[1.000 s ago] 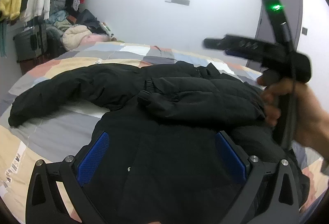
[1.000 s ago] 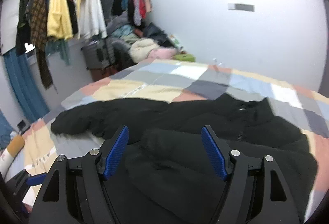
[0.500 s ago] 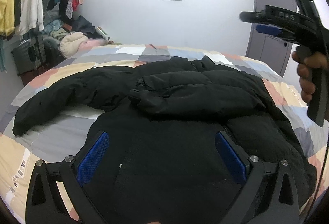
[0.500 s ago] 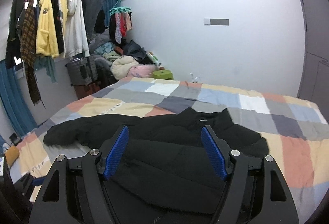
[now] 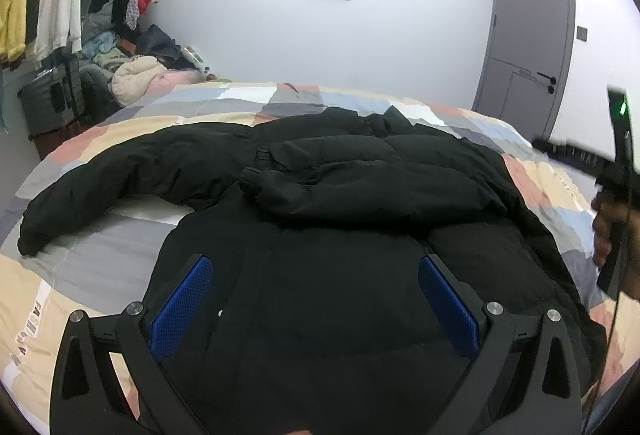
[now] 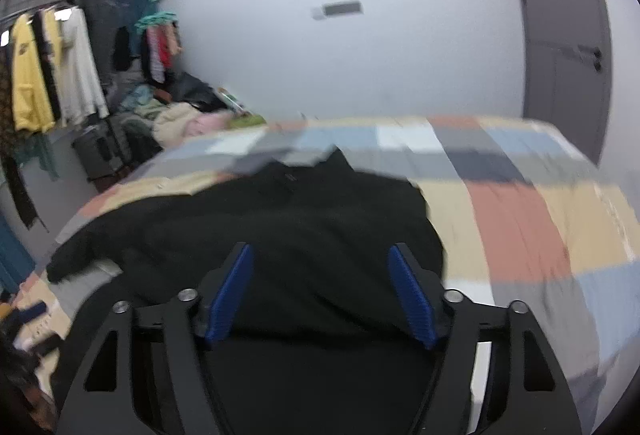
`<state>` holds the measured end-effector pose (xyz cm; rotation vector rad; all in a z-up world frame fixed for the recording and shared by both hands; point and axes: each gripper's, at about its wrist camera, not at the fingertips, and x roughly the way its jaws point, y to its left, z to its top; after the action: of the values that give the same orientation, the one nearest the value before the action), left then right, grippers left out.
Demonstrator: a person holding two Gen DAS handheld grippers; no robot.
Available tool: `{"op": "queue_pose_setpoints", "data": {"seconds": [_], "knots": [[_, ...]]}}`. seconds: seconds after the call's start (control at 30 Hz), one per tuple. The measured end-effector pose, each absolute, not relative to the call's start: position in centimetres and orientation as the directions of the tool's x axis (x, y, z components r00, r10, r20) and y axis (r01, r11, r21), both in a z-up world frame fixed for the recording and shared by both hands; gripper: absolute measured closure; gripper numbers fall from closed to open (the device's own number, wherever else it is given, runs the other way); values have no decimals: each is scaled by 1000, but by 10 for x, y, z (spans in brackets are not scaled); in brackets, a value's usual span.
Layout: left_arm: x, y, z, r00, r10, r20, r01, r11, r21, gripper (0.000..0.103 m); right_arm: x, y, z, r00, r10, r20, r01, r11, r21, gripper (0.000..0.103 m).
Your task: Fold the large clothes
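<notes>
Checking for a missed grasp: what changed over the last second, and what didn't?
The right gripper swung from above the black jacket out to the bed's right side; in the left wrist view it slid to the frame's right edge. Its jaws have just been closing a little, with nothing clamped between them. Nothing was taken hold of or let go. The left gripper stayed open over the hem; the jacket lies as before, one sleeve folded across, on the patchwork bed.
</notes>
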<state>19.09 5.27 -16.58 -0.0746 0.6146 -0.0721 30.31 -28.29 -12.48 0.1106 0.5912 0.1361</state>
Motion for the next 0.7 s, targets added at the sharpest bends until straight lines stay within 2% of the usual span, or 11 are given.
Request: {"op": "queue_pose_setpoints", "data": {"seconds": [0.17, 0.43, 0.5, 0.53, 0.57, 0.6, 0.7], "knots": [[192, 48, -168, 810, -94, -579, 52, 995, -88, 0, 313, -317, -173, 760, 97, -642, -23, 992, 124, 44], [202, 42, -179, 787, -82, -612, 52, 996, -67, 0, 338, -314, -215, 701, 70, -709, -14, 996, 85, 47], [203, 41, -180, 785, -80, -614, 51, 997, -64, 0, 342, -310, -220, 702, 39, -711, -12, 999, 43, 53], [204, 40, -180, 785, -79, -615, 51, 997, -63, 0, 342, -308, -221, 707, 29, -707, -16, 1000, 24, 61], [205, 40, -181, 785, -79, -615, 51, 997, -64, 0, 342, -308, -220, 716, 18, -698, -17, 1000, 9, 73], [205, 40, -181, 785, -81, -615, 51, 997, -66, 0, 341, -308, -219, 723, 12, -690, -13, 1000, 5, 79], [206, 39, -181, 784, -87, -614, 50, 996, -78, 0, 339, -316, -213, 748, 18, -663, 3, 1000, 30, 84]]}}
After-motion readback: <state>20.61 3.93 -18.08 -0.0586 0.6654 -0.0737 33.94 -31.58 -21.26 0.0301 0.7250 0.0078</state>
